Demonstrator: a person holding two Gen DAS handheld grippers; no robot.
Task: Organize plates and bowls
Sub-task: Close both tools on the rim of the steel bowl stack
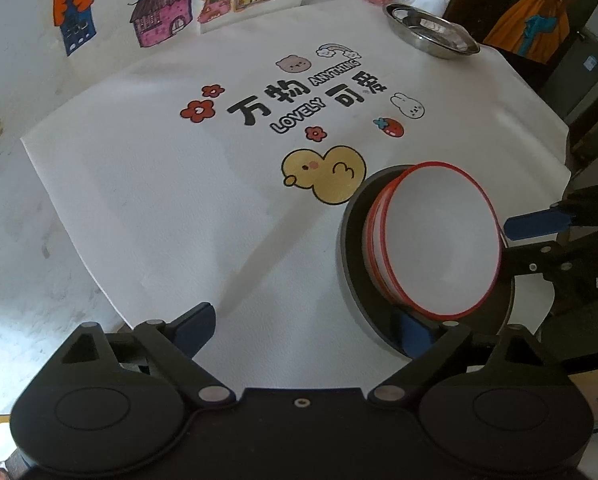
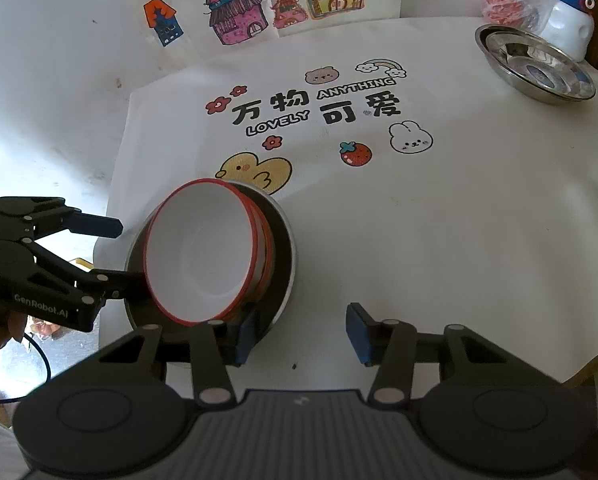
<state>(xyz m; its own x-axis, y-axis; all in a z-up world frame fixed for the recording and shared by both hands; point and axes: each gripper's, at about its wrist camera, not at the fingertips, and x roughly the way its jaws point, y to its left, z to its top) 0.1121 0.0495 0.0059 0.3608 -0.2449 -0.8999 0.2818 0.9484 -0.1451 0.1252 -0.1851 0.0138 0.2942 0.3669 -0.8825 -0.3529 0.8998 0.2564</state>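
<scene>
Your left gripper [image 1: 307, 328] stands wide, empty; your right gripper [image 2: 301, 330] is half open, one finger inside the black pan [image 2: 287, 240] holding tilted red-rimmed bowls [image 2: 203, 248] on the bench [image 2: 459, 240].

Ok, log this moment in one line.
left tool: open | right tool: open, astride dark bowl rim | red-rimmed bowls: stacked, tilted inside it | steel plate: apart

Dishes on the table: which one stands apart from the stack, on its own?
The shiny steel plate at the cloth's far right corner, empty and alone. The red-rimmed white bowls sit nested and tilted inside the dark pan near both hand-held grippers.
</scene>
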